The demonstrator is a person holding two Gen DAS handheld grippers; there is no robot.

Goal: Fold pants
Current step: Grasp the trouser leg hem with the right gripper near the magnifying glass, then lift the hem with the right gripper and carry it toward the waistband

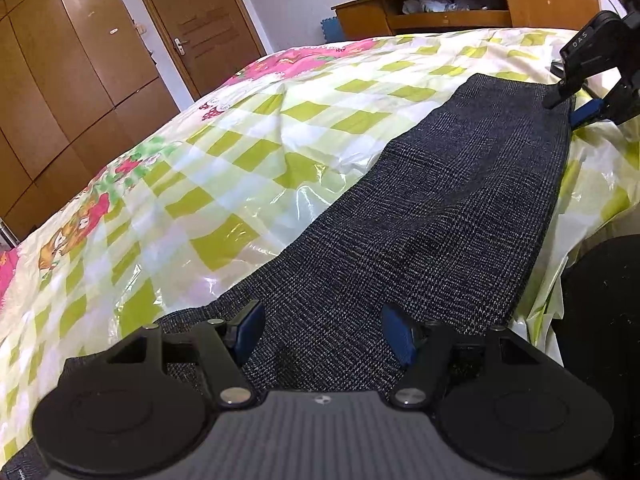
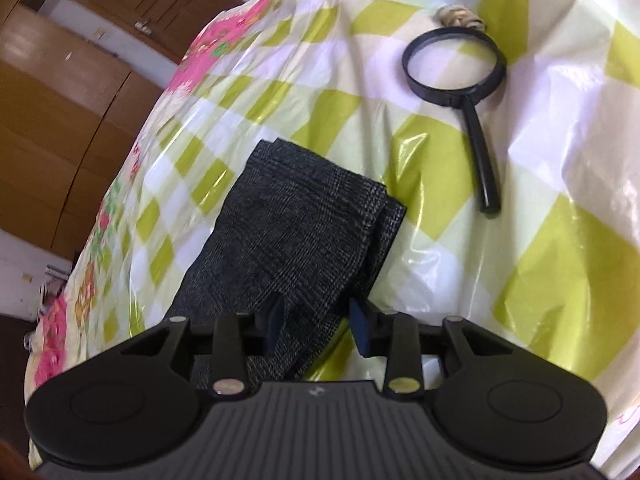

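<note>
1. The pants [image 1: 440, 216] run under the left gripper [image 1: 324, 332] at the near edge of the left wrist view, so their near end is hidden.
2. In the right wrist view, the right gripper [image 2: 316, 320] covers the near part of the cloth.
3. A small pale thing [image 2: 460, 16] lies just beyond the magnifying glass [image 2: 454, 64]; it is too blurred to identify.
4. Clutter on the far wooden desk [image 1: 480, 4] is too small to make out.
</note>
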